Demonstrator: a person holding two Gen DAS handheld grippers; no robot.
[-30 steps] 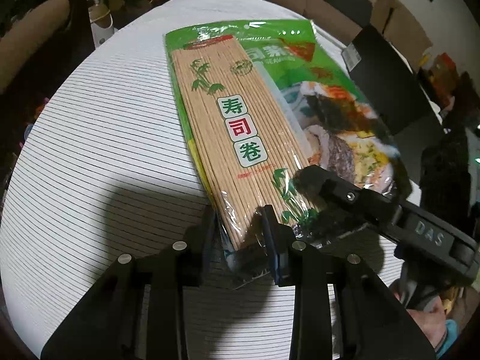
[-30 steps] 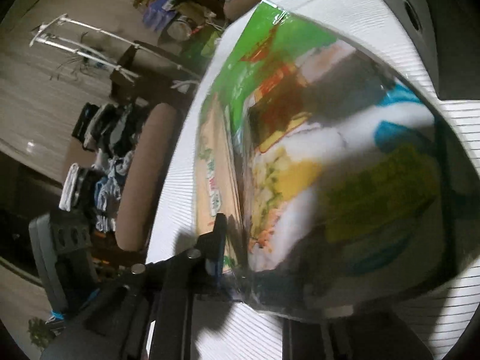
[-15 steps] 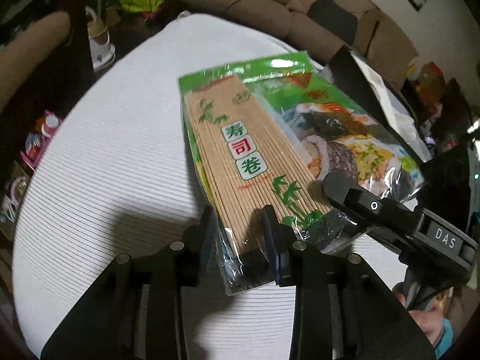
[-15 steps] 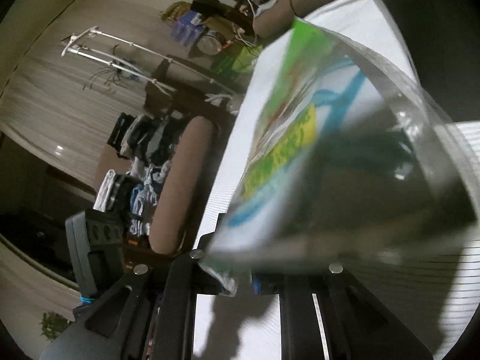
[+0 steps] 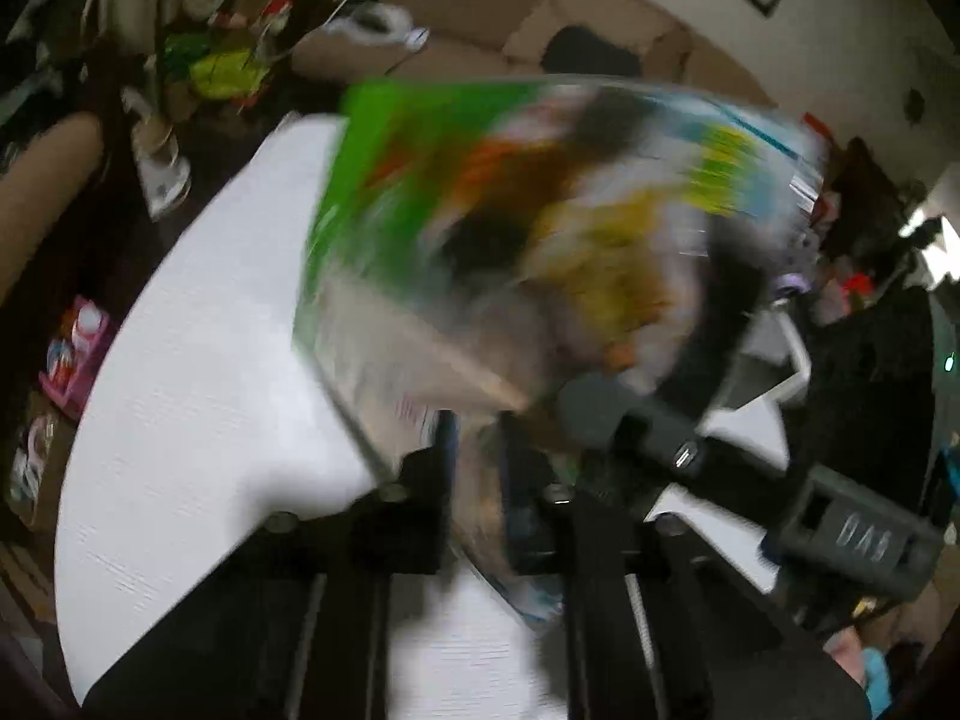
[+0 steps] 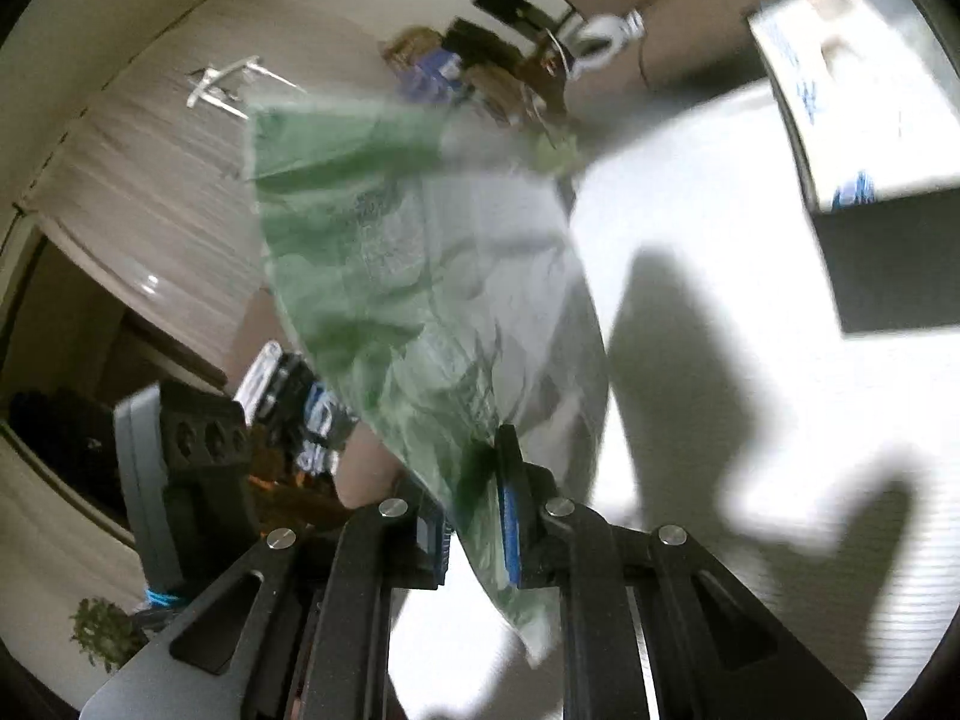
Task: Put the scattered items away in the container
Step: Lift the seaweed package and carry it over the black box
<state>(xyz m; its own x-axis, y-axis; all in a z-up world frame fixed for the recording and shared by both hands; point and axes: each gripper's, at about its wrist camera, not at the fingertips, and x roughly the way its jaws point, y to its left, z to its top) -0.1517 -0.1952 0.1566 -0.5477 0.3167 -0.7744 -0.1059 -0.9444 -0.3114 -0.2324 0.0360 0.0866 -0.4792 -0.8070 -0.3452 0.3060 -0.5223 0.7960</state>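
Note:
A green plastic packet with a bamboo sushi mat and a sushi picture [image 5: 528, 252] hangs in the air above the white striped table [image 5: 198, 372], blurred by motion. My left gripper [image 5: 477, 468] is shut on its lower edge. My right gripper [image 6: 474, 516] is shut on another part of the same packet, whose pale green back [image 6: 420, 300] fills its view. The right gripper also shows in the left wrist view [image 5: 690, 450], low on the right. A dark container with a white printed flap [image 6: 864, 180] stands on the table at the far right.
A brown sofa [image 5: 540, 12] and cluttered shelves [image 5: 198, 60] lie beyond the table's far edge. A chair back [image 5: 42, 192] stands at the left. Shadows of the grippers fall on the table [image 6: 720, 360].
The packet has been lifted off the table and tipped upright, held by both grippers. Both views have swung upward, and the container now shows in the right wrist view.

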